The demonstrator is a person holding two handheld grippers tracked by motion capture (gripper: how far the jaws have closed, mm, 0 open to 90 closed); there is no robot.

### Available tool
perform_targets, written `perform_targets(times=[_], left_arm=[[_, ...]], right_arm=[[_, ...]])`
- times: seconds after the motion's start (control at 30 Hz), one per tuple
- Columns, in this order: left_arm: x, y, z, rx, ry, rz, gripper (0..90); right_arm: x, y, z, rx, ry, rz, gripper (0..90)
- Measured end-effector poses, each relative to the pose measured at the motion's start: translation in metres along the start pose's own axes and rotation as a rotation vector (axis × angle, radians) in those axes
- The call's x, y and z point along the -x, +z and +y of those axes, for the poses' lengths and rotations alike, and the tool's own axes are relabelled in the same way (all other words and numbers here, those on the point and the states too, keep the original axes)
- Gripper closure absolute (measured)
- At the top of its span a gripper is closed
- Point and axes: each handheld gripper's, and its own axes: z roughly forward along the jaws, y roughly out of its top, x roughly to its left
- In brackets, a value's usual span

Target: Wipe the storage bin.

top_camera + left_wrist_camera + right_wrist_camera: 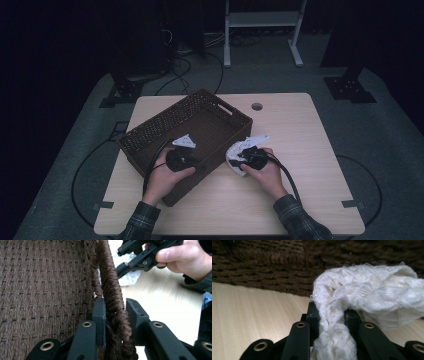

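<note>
A dark brown woven basket [150, 125] stands slantwise on the left half of the light wooden table [300, 130]. My left gripper [192, 161] reaches over the basket's near right wall [110, 285]. In the left gripper view my left gripper [115, 312] is shut on that wall, one jaw inside and one outside. A white knitted cloth [234, 152] lies against the basket's outer side. My right gripper [240, 161] is low over the table and shut on the cloth [367, 297]. A fold of the cloth runs up between the jaws of my right gripper [332, 315].
The basket's inside [45, 290] looks bare where it shows. A round cable hole [257, 106] sits at the table's far edge. Cables trail from both grippers toward the near edge. A metal frame [262, 20] stands on the floor beyond the table.
</note>
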Motion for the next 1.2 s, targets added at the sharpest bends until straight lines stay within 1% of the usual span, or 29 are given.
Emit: perform_targets(times=[0.13,0.23,0.33,0.4,0.43,0.47,0.53,0.67,0.77,0.9,1.17,1.2], left_arm=[[0.0,0.0,0.0,0.0,0.0,0.0,70.0],[0.0,0.0,0.0,0.0,0.0,-0.001,70.0],[0.0,0.0,0.0,-0.001,0.002,0.0,70.0],[0.0,0.0,0.0,-0.001,0.002,0.001,70.0],[0.0,0.0,0.0,-0.001,0.002,0.001,70.1],[0.0,0.0,0.0,0.0,0.001,0.0,70.1],[0.0,0.0,0.0,-0.001,0.001,0.0,70.0],[0.0,0.0,0.0,0.0,0.001,0.0,70.0],[0.0,0.0,0.0,-0.001,0.002,0.0,70.0],[0.0,0.0,0.0,0.0,0.001,0.0,70.0],[0.0,0.0,0.0,0.0,0.001,0.0,70.1],[0.0,0.0,0.0,0.001,0.001,0.0,70.0]], right_arm=[[0.002,0.005,-0.003,-0.016,0.004,0.002,71.7],[0.001,0.004,-0.003,-0.015,0.005,0.001,71.7],[0.0,0.002,-0.002,-0.011,-0.006,-0.004,71.8],[-0.001,-0.004,0.001,0.01,-0.004,-0.002,71.7],[-0.001,-0.004,0.001,0.01,-0.004,-0.002,71.7],[-0.003,-0.008,0.003,0.024,-0.012,-0.001,71.7],[-0.004,-0.01,0.004,0.025,-0.012,-0.002,71.8],[-0.008,-0.018,0.01,0.057,-0.03,0.001,71.8],[-0.011,-0.021,0.012,0.064,-0.031,0.003,71.8],[-0.017,-0.028,0.018,0.086,-0.056,0.006,71.8],[-0.023,-0.035,0.023,0.109,-0.074,0.01,71.8],[-0.025,-0.037,0.024,0.117,-0.082,0.012,71.8]])
